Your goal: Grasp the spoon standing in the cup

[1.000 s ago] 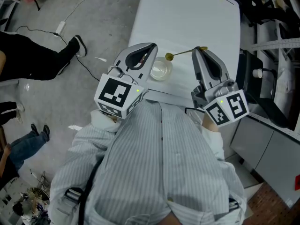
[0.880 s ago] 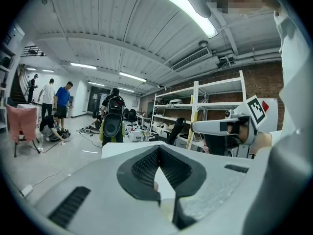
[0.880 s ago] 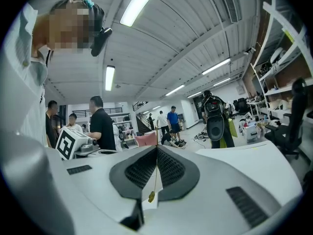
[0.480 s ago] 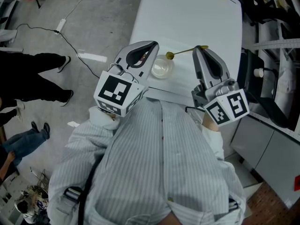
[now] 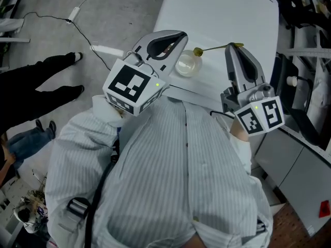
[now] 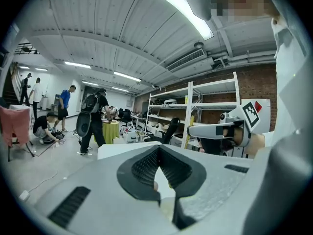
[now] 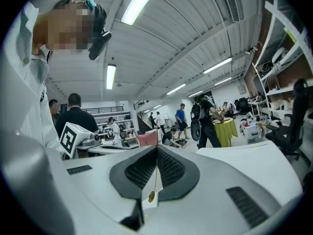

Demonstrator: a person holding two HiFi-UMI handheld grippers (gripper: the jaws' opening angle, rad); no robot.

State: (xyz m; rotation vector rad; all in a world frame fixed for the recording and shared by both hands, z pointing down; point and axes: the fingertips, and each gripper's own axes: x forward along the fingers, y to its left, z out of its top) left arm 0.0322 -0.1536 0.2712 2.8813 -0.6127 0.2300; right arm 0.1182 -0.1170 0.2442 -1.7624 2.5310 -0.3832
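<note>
Olive-yellow and thin, the spoon (image 5: 213, 48) lies nearly level in the upper middle of the head view. It is out of the cup (image 5: 186, 65) and above the white table (image 5: 222, 12). Its bowl end sits just past the cup's upper right rim, and its handle runs off to the right into the tip of the right claw (image 5: 234, 46). That claw is closed on the handle. In the right gripper view the ribbed pads (image 7: 168, 168) meet at their tips (image 7: 156, 149), with the spoon (image 7: 152, 196) showing as a fine line down the seam between them and its small bowl at the lower end.

The clear cup stands near the table's near edge, just right of the left claw (image 5: 179, 35). In the left gripper view the left claw (image 6: 157, 150) is closed too, tips together with nothing gripped. Only pale surface shows through the narrow gap below the tips.
</note>
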